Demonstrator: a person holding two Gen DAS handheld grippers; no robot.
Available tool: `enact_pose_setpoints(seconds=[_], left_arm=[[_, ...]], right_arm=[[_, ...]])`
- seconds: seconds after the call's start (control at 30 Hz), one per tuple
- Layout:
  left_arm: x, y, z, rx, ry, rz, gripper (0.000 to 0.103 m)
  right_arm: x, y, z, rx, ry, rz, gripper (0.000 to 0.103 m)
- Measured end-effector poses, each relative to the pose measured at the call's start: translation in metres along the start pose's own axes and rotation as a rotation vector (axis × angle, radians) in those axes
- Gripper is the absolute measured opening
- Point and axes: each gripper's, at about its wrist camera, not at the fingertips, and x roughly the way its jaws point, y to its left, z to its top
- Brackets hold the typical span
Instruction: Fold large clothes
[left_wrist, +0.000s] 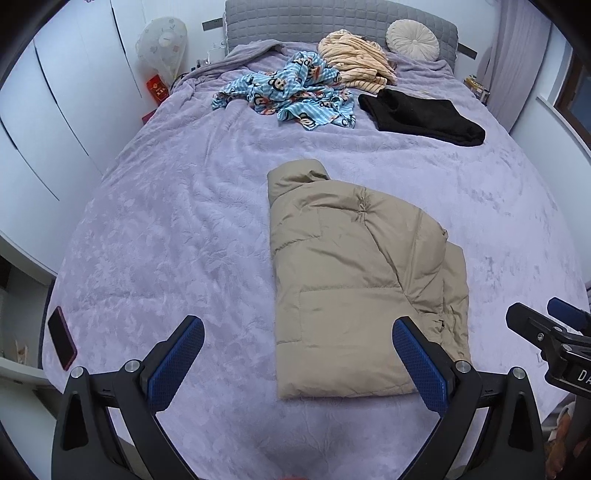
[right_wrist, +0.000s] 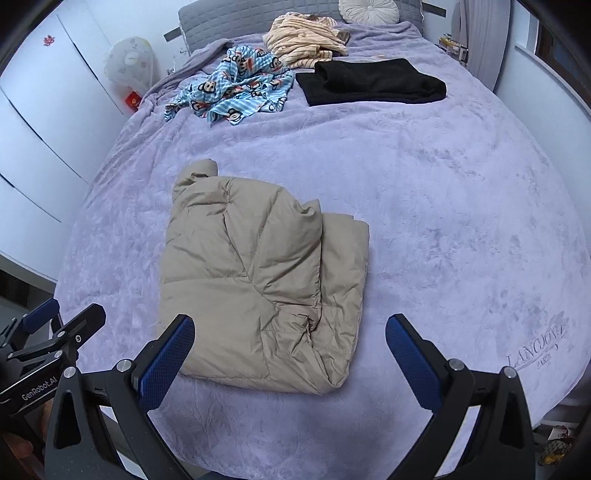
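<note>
A beige puffer jacket (right_wrist: 255, 284) lies folded into a rough rectangle at the centre left of the frame on a lavender bed cover (right_wrist: 443, 206), its collar toward the upper left. The right hand-held gripper (right_wrist: 290, 330) fills the bottom, its blue-padded fingers (right_wrist: 168, 360) spread wide with nothing between them. At lower left the left hand-held gripper (right_wrist: 61, 319) pokes in. Near the top lie a blue cartoon-print garment (right_wrist: 236, 88), a striped cream garment (right_wrist: 303, 40) and a folded black garment (right_wrist: 369, 81).

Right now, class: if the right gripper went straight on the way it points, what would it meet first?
Probably the folded beige puffer jacket, whose near edge lies just ahead of the open right gripper; depth is uncertain.
</note>
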Motion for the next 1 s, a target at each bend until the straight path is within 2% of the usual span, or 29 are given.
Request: enact_pose_setpoints(seconds=[0.37,0.73,1.0], left_arm=[[-0.010,0.002,0.003,-0.022,-0.020,0.010,0.102],[-0.014,0.003,0.004,-0.028,-0.041,0.046,0.102],[-0.013,0.001,0.004,-0.030,-0.038,0.043,0.102]], right_arm=[[-0.009,0.001,0.003,0.003,-0.040,-0.038,0.103],[-0.010,0.000,0.004,0.002,-0.048,-0.042,0.103],[-0.011,0.000,0.006,0.003,-0.051,-0.048,0.103]])
